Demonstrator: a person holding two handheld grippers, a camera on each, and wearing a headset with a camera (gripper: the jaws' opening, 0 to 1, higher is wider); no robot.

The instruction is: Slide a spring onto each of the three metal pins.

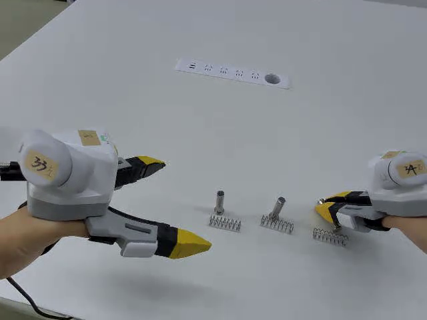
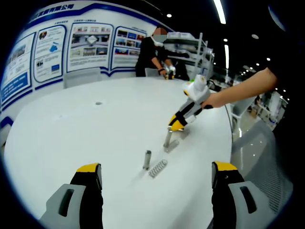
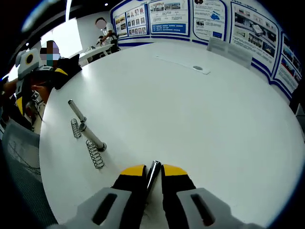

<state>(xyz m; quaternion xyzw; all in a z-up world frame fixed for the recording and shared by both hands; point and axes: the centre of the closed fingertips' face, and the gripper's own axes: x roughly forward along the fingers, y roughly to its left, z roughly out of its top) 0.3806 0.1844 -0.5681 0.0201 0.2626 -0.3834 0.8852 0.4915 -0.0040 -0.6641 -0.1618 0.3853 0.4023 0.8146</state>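
The left gripper (image 1: 183, 204) hovers over the white table (image 1: 300, 133) at 9 o'clock in the head view, its jaws spread wide and empty. The right gripper (image 1: 325, 208), at 3 o'clock, is clamped on one metal pin (image 3: 154, 168). Between them stand the left pin (image 1: 219, 201) and the middle pin (image 1: 277, 207). The left spring (image 1: 224, 223) and the middle spring (image 1: 277, 225) lie at their 6 o'clock. The third spring (image 1: 330, 236) lies just at 6 o'clock of the right gripper's tips.
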